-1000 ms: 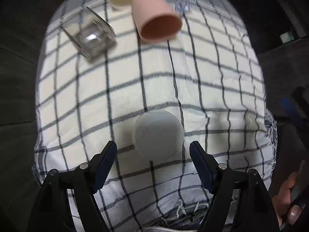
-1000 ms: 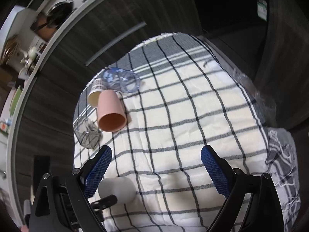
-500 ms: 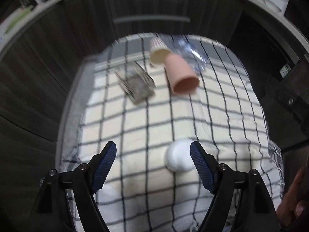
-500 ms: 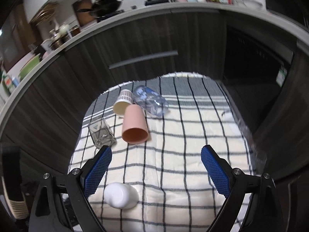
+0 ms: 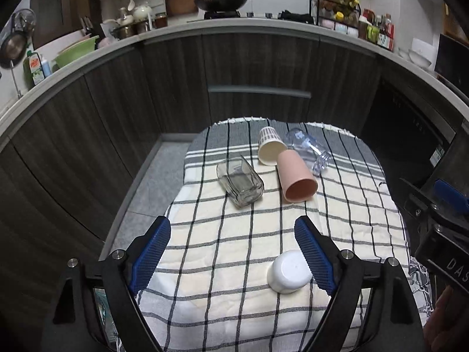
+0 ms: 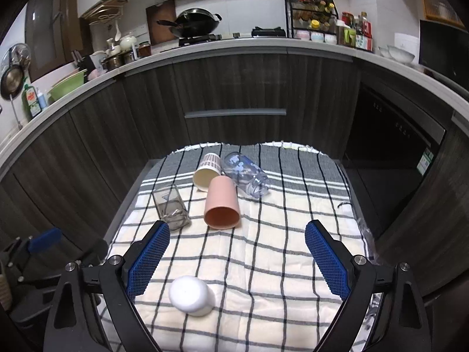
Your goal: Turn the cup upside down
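A white cup (image 5: 288, 274) stands upside down on the checked cloth (image 5: 234, 252), its flat base up. It also shows in the right wrist view (image 6: 190, 294). My left gripper (image 5: 233, 256) is open and empty, raised above and behind the cup, which lies by its right finger. My right gripper (image 6: 237, 259) is open and empty, with the cup below its left finger. A pink cup (image 5: 296, 180) lies on its side farther back, also in the right wrist view (image 6: 221, 202).
A square glass (image 5: 240, 180), a cream paper cup (image 5: 271, 149) and a clear plastic bottle (image 5: 309, 148) lie on their sides at the back of the cloth. Dark kitchen cabinets (image 6: 234, 94) stand behind the table. The other gripper (image 5: 442, 234) is at the right edge.
Both grippers have pulled up and back from the cloth, so the view now takes in the cabinets and counter. The white cup stays where it was, upside down.
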A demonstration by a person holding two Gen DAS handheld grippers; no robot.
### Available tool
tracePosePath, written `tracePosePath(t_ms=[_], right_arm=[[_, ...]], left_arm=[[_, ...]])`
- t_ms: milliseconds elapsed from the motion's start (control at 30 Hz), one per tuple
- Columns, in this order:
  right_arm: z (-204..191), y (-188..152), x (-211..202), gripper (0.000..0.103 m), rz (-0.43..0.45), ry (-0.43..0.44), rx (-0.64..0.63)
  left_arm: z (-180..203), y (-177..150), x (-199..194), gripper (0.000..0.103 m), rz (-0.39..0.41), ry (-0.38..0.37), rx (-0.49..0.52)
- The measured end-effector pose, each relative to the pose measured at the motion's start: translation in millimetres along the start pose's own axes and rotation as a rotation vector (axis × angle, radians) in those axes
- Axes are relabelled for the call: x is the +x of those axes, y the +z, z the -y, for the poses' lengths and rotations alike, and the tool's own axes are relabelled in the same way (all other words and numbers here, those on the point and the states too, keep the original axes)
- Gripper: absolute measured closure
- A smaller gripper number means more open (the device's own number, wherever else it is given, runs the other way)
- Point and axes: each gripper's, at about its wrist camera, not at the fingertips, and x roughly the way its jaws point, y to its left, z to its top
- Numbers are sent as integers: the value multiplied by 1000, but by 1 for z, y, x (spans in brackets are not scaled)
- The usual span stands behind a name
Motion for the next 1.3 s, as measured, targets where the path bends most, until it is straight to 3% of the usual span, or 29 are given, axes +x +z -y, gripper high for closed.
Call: tracePosePath(t_ms=[600, 1300], right_arm=[[-12, -2, -31, 9, 68, -20, -28], [-13, -2, -37, 9, 78, -22, -32]], left_arm=[[-4, -9, -33, 12, 88, 37, 0], [-3, -11, -39, 12, 91, 33, 0]])
